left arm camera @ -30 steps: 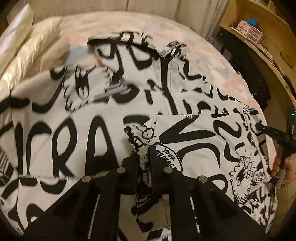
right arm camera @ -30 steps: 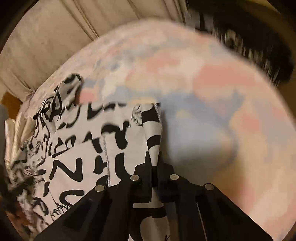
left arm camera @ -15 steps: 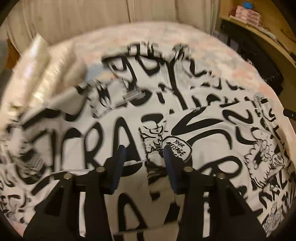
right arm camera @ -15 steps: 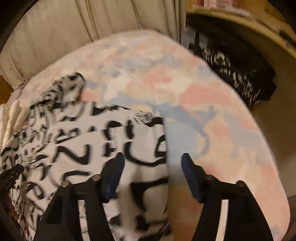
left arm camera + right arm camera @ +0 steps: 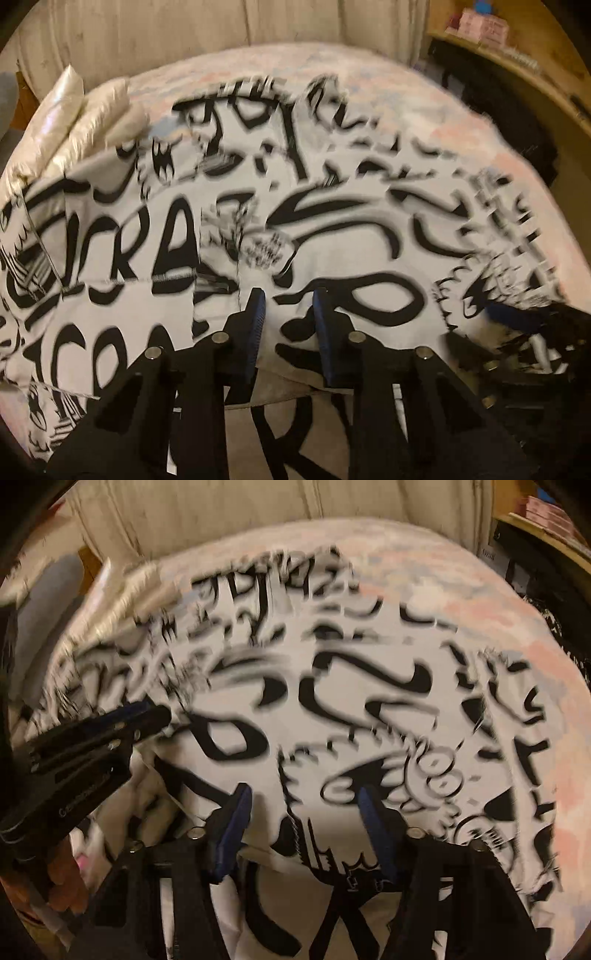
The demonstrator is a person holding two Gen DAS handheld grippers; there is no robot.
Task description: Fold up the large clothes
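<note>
A large white garment with black graffiti print [image 5: 332,229] [image 5: 332,701] lies spread over the bed, one part folded over the rest. My left gripper [image 5: 288,306] hovers over its near edge. Its jaws are closing, with a narrow gap and only the flat cloth below them. My right gripper [image 5: 304,805] stands wider above the folded part. Its jaws are closing too, with nothing pinched. In the left wrist view the right gripper [image 5: 517,317] shows at the right. In the right wrist view the left gripper [image 5: 147,716] shows at the left, with a hand [image 5: 62,882] under it.
The bed's pastel pink and blue cover [image 5: 480,147] [image 5: 535,664] shows beyond the garment. Shiny cream pillows [image 5: 74,122] lie at the left. A wooden shelf unit [image 5: 517,66] with pink boxes and dark items stands to the right. Pale curtains [image 5: 258,509] hang behind.
Both grippers were shut on folds of the garment and have let go. The right one has swept left from the garment's edge to over its middle. The left one has shifted sideways.
</note>
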